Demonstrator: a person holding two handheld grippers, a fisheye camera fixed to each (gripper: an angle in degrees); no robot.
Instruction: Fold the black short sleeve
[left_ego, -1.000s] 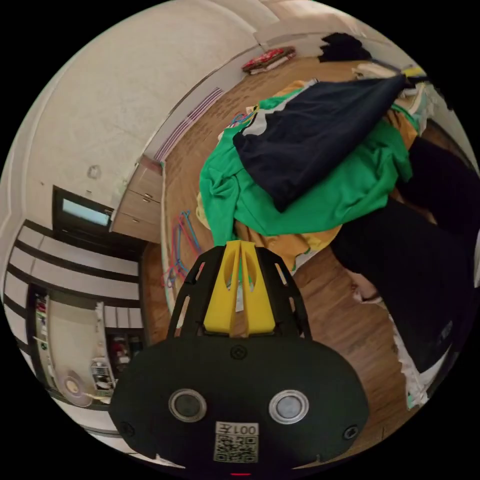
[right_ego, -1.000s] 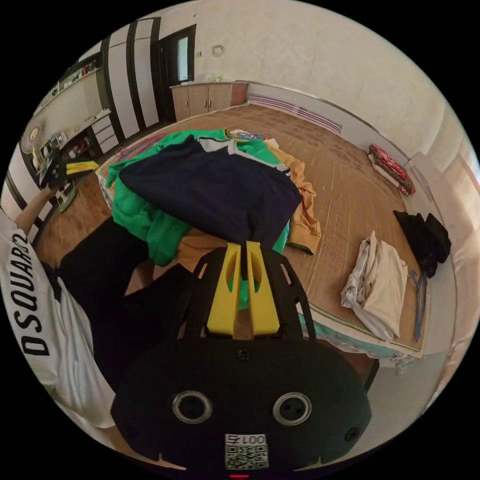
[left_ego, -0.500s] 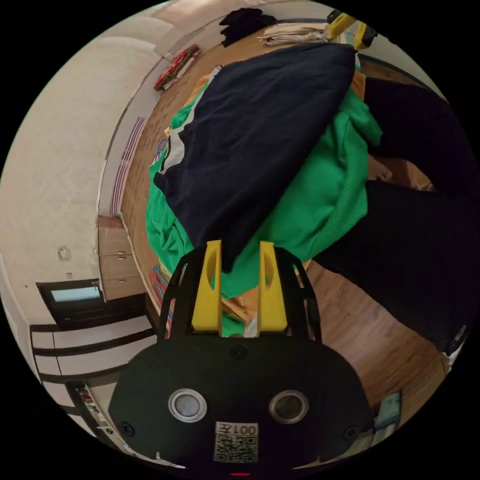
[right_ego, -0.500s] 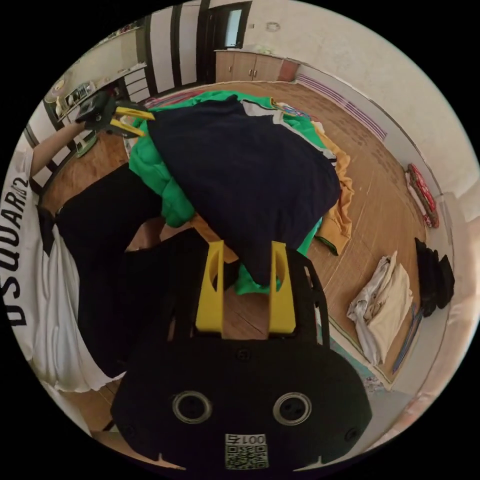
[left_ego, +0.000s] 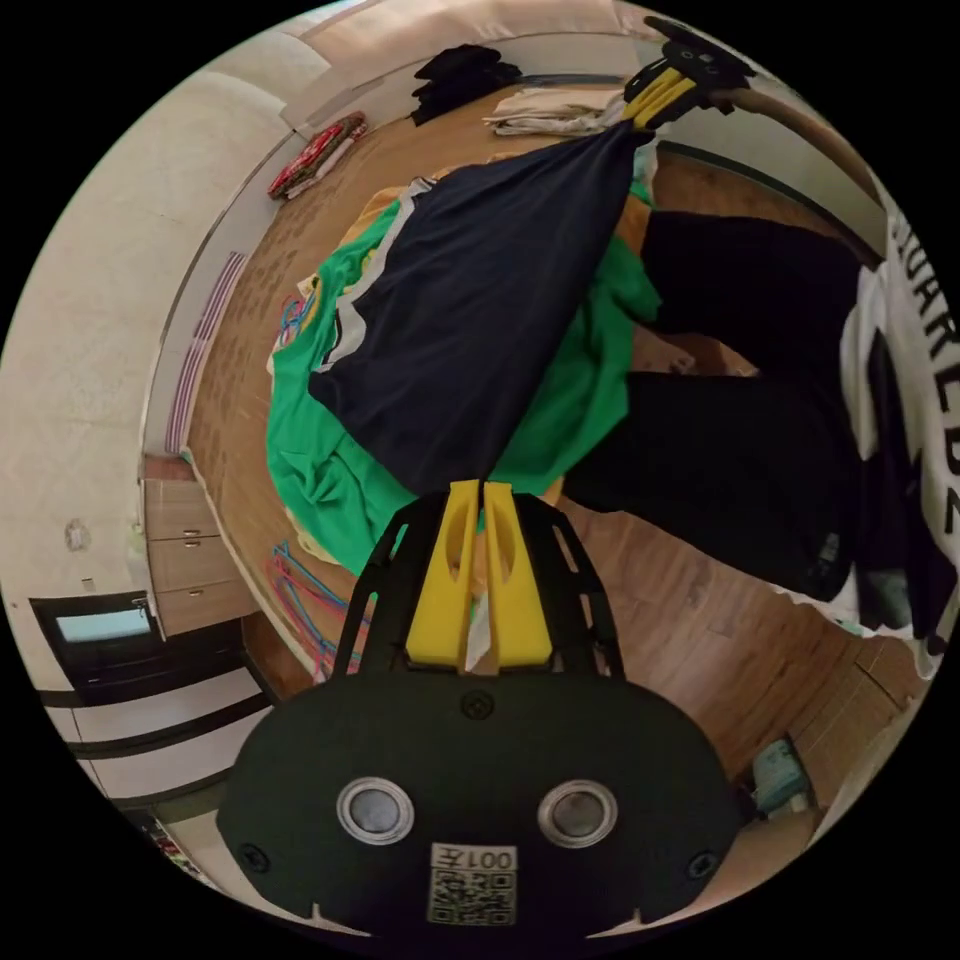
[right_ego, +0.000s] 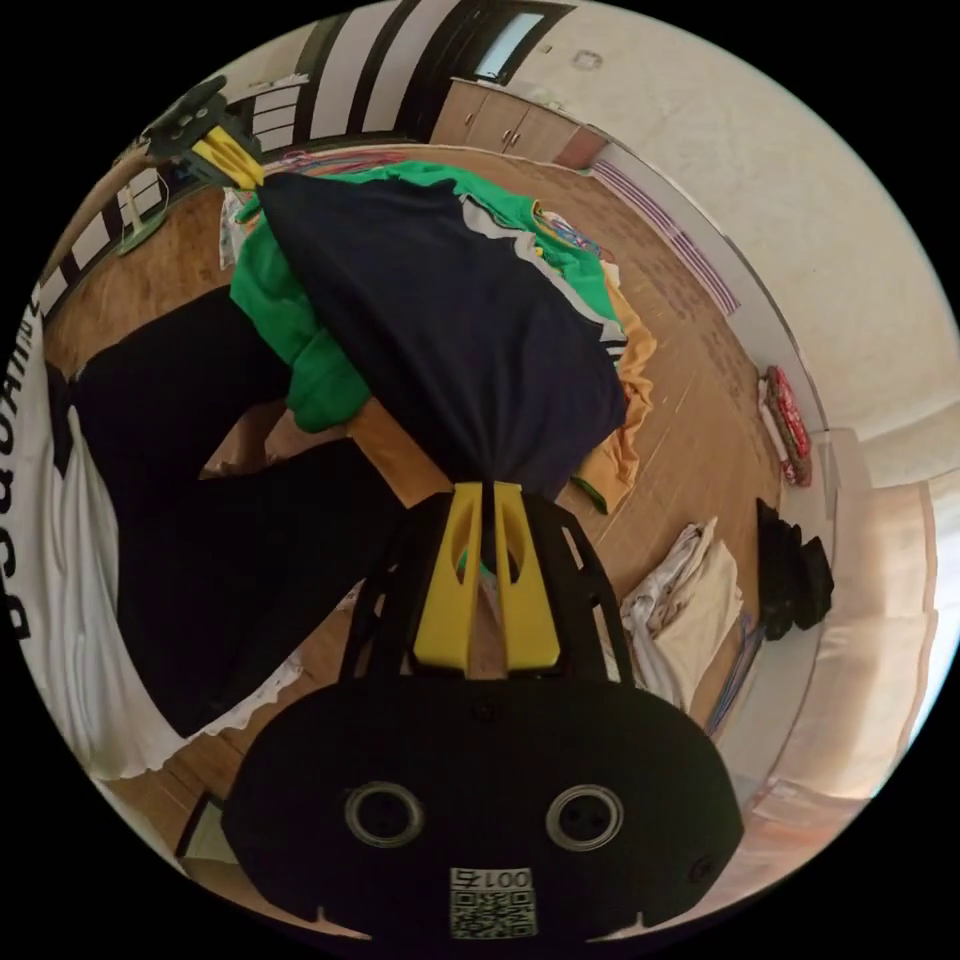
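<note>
The black short sleeve shirt (left_ego: 480, 310) is stretched taut in the air between both grippers, above a heap of green and yellow clothes. My left gripper (left_ego: 481, 487) is shut on one corner of the shirt. At the far end of the cloth the right gripper (left_ego: 655, 98) pinches the other corner. In the right gripper view the same shirt (right_ego: 440, 320) runs from my right gripper (right_ego: 486, 488), shut on its near corner, to the left gripper (right_ego: 232, 160) at the upper left.
A green garment (left_ego: 330, 470) and a yellow one (right_ego: 625, 430) lie piled on the woven mat (right_ego: 700, 380). Folded cream clothes (right_ego: 690, 610) and a black pile (right_ego: 790, 570) sit near the mat's edge. Coloured hangers (left_ego: 300, 590) lie nearby. The person's dark-trousered legs (left_ego: 760, 440) are close by.
Both grippers went from open around the shirt's corners to shut on them. The cloth has been pulled tight between them and lifted off the pile.
</note>
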